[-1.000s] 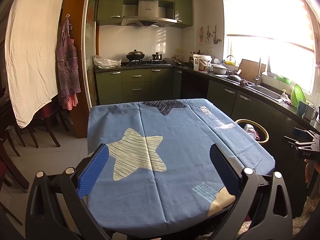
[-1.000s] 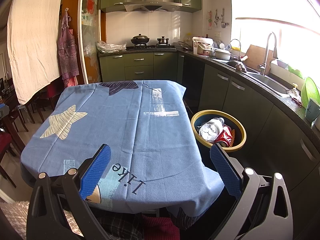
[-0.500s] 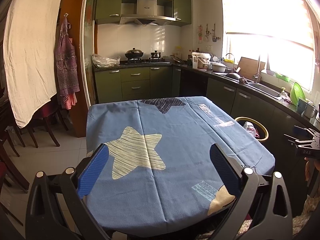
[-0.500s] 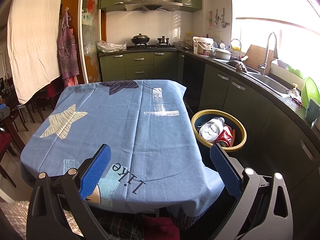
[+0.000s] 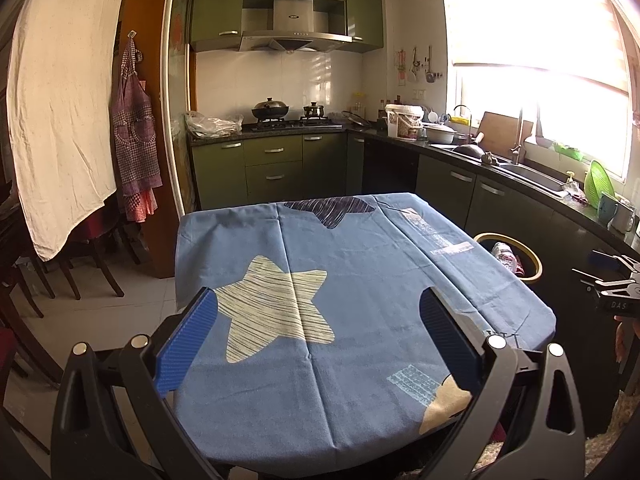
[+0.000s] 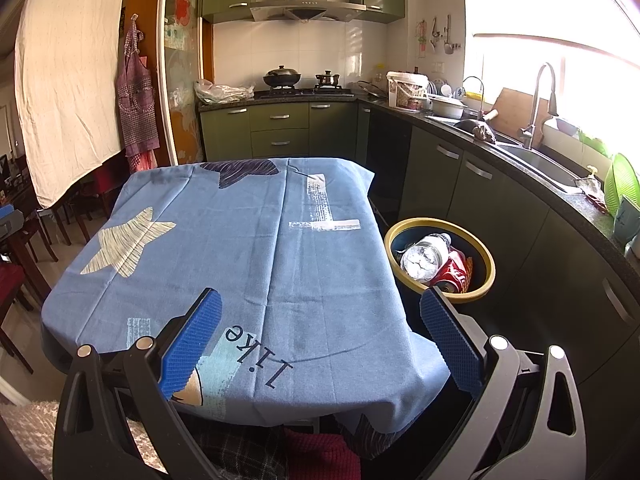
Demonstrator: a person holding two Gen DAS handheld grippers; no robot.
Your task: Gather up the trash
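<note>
We hold the left hand-held gripper and right hand-held gripper level over the near table, jaws wide, empty. Only the right view shows the bottle and red can inside the bin, right of the table.

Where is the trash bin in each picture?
Left wrist: the bin sits at the right, half hidden behind the table's edge.
Right wrist: the bin is right of centre, seen whole, with a bottle and a red can inside.
Shared landmark: the blue tablecloth, just left of the bin.
</note>
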